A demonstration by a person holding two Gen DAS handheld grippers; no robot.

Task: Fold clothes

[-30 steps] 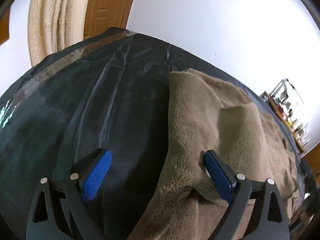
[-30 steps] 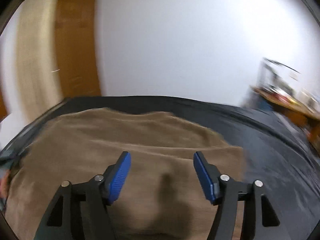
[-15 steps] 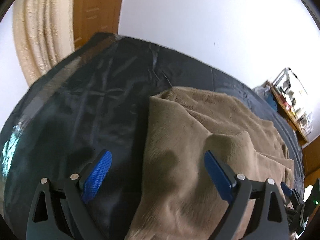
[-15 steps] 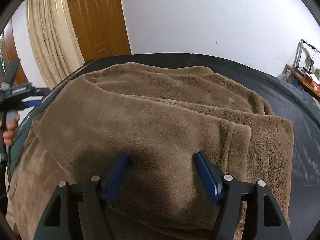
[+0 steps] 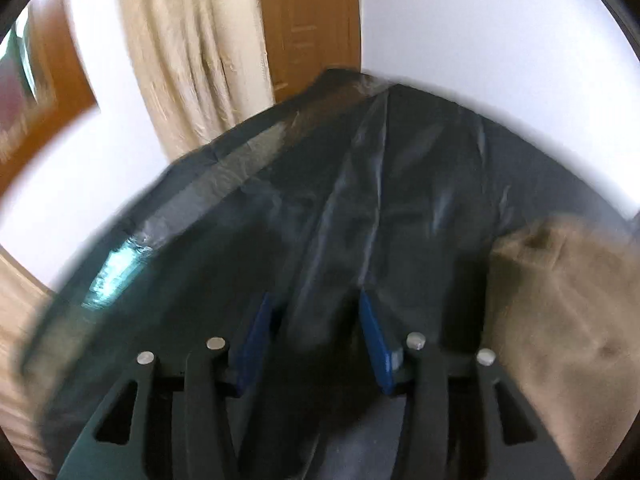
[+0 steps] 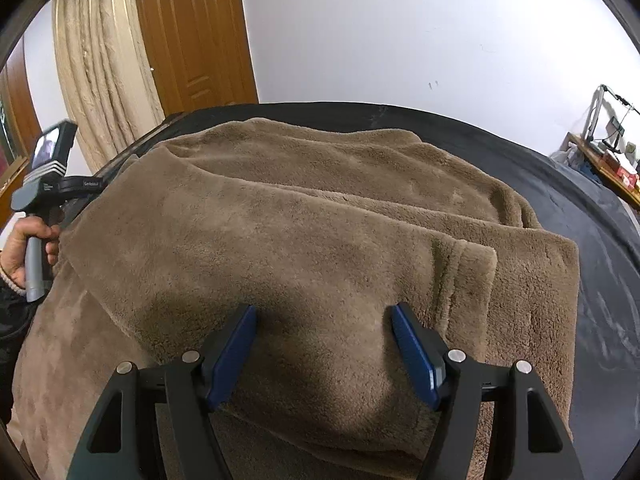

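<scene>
A brown fleece garment (image 6: 320,232) lies folded in layers on a black-covered table (image 6: 592,208). My right gripper (image 6: 324,320) is open just above its near folded layer, blue pads (image 6: 412,344) on either side of a hump of fleece. My left gripper (image 5: 316,320) is half closed with nothing between its pads, over bare black cover; the garment's edge (image 5: 560,304) lies to its right. The left view is motion-blurred. The left tool and the hand holding it show at the left edge of the right wrist view (image 6: 44,184).
A beige curtain (image 6: 100,60) and a wooden door (image 6: 192,32) stand behind the table's far left corner. A cluttered shelf (image 6: 608,152) stands at the far right. Shiny tape (image 5: 224,176) runs along the table's left edge.
My left gripper has swung left off the garment onto bare cover and its jaws have narrowed. My right gripper stays open and has settled a little lower over the folded fleece.
</scene>
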